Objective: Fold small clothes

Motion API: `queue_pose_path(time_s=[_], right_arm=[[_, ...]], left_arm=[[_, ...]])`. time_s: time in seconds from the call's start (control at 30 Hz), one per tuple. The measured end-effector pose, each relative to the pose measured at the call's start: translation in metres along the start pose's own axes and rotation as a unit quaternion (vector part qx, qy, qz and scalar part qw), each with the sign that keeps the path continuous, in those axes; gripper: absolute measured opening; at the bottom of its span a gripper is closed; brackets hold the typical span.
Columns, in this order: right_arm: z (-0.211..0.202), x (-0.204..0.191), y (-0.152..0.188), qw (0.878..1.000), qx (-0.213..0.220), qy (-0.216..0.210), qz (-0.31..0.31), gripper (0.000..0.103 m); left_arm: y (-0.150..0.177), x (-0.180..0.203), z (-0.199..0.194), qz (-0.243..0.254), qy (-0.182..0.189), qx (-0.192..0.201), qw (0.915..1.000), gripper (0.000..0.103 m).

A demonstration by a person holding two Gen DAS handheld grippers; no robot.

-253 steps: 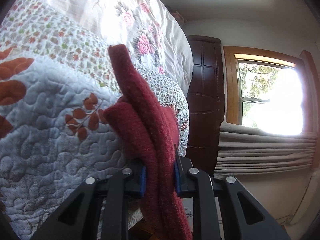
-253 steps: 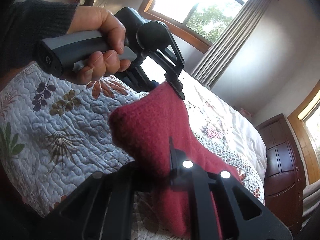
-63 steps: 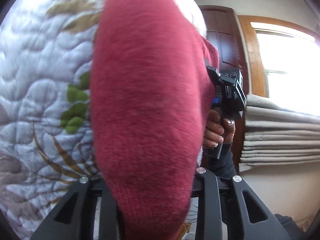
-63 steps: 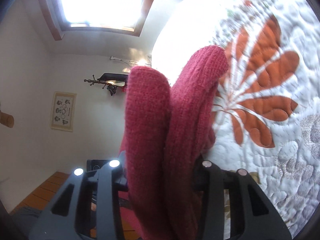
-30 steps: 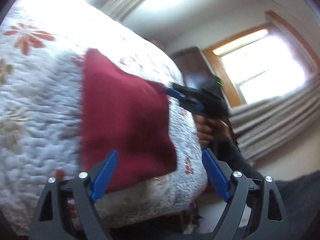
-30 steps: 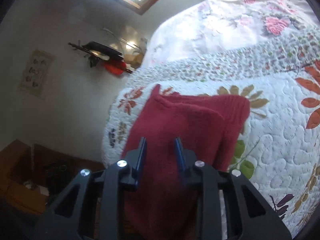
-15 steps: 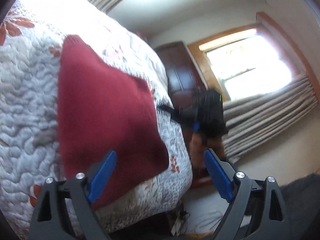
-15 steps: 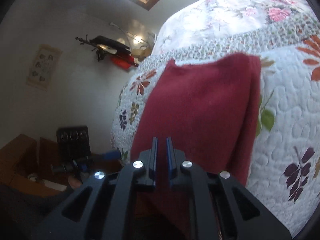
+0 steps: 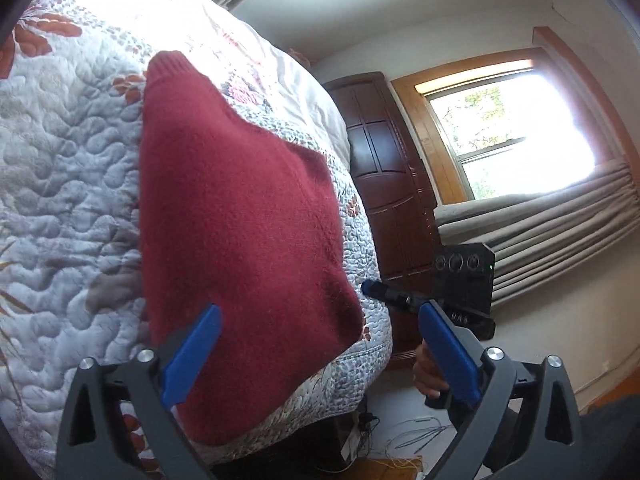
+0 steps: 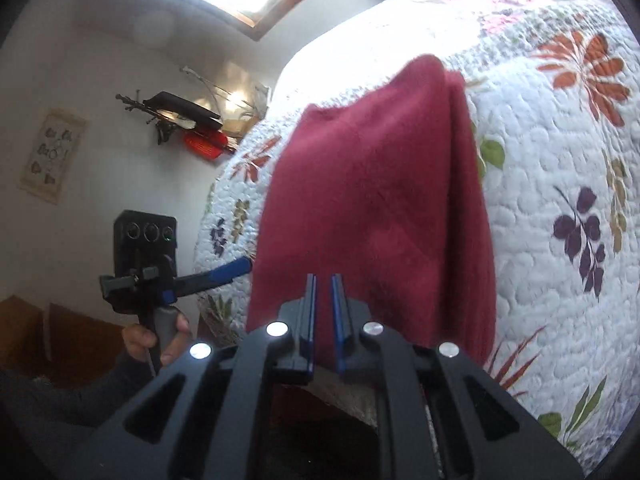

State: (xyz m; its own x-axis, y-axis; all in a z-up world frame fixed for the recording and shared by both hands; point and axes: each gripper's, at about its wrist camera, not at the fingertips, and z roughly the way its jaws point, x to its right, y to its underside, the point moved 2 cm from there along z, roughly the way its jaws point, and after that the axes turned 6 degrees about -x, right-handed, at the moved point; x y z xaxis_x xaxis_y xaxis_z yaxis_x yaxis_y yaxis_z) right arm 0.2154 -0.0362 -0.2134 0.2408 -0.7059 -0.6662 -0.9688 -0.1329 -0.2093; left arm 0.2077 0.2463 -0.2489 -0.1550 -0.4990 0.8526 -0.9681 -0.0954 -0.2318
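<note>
Sweater (image 9: 240, 232), dark red and folded, lies flat on the quilt (image 9: 60, 184) at the bed's near edge. Left gripper (image 9: 320, 354) stands wide open and empty, its blue pads either side of the sweater's near end. Right gripper (image 10: 323, 322) is nearly closed on nothing, just off the sweater's near edge.

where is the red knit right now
The red knit lies flat on the quilt at the bed's near edge, free of both claws, left claw open, right claw nearly closed.
</note>
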Motion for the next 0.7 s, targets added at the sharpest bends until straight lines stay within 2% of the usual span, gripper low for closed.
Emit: queue_pose_path(time_s=[0.03, 0.07, 0.1, 0.13, 0.17, 0.2, 0.27, 0.33, 0.37, 0.4, 0.47, 0.57, 0.6, 0.67, 0.7], right_arm=[[0.008, 0.01, 0.006, 0.999, -0.005, 0.036, 0.014, 0.007], [0.014, 0.019, 0.01, 0.997, -0.007, 0.068, 0.03, 0.0], [0.015, 0.026, 0.013, 0.995, -0.001, 0.093, 0.042, 0.0], [0.014, 0.024, 0.016, 0.993, 0.008, 0.105, 0.048, 0.001], [0.011, 0.017, 0.018, 0.993, 0.017, 0.111, 0.046, 0.007], [0.007, 0.006, 0.021, 0.991, 0.026, 0.123, 0.035, 0.015], [-0.003, -0.024, 0.03, 0.983, 0.045, 0.177, 0.0, 0.07], [-0.019, -0.057, 0.042, 0.967, 0.08, 0.24, -0.031, 0.083], [-0.027, -0.071, 0.049, 0.958, 0.097, 0.265, -0.042, 0.087], [-0.037, -0.087, 0.057, 0.948, 0.118, 0.292, -0.046, 0.091], [-0.059, -0.109, 0.073, 0.933, 0.16, 0.319, -0.039, 0.097], [-0.092, -0.14, 0.099, 0.923, 0.196, 0.327, -0.053, 0.098], [-0.102, -0.146, 0.105, 0.92, 0.2, 0.332, -0.06, 0.098], [-0.124, -0.164, 0.116, 0.911, 0.191, 0.355, -0.084, 0.1], [-0.134, -0.174, 0.121, 0.904, 0.185, 0.373, -0.1, 0.1]], left_arm=[[-0.002, -0.003, 0.005, -0.003, -0.001, -0.006, 1.0, 0.099], [-0.002, -0.005, 0.008, -0.003, 0.0, -0.009, 1.0, 0.099], [-0.005, -0.004, 0.01, -0.001, -0.001, -0.012, 0.9999, 0.099], [-0.006, -0.001, 0.011, 0.001, -0.009, -0.017, 0.9998, 0.099], [-0.008, 0.005, 0.008, 0.003, -0.026, -0.018, 0.9995, 0.099], [-0.009, 0.014, 0.003, 0.008, -0.048, -0.015, 0.9987, 0.099], [-0.003, 0.038, -0.014, 0.026, -0.122, 0.006, 0.9922, 0.099], [0.014, 0.066, -0.036, 0.061, -0.198, 0.04, 0.9776, 0.099], [0.025, 0.08, -0.046, 0.079, -0.235, 0.061, 0.9669, 0.099], [0.038, 0.097, -0.056, 0.099, -0.28, 0.087, 0.9508, 0.099], [0.061, 0.13, -0.072, 0.116, -0.33, 0.121, 0.9289, 0.099], [0.089, 0.172, -0.094, 0.097, -0.362, 0.134, 0.9173, 0.099], [0.098, 0.186, -0.098, 0.079, -0.366, 0.125, 0.9188, 0.099], [0.109, 0.207, -0.104, 0.064, -0.341, 0.109, 0.9315, 0.099], [0.116, 0.222, -0.106, 0.064, -0.343, 0.104, 0.9313, 0.099]])
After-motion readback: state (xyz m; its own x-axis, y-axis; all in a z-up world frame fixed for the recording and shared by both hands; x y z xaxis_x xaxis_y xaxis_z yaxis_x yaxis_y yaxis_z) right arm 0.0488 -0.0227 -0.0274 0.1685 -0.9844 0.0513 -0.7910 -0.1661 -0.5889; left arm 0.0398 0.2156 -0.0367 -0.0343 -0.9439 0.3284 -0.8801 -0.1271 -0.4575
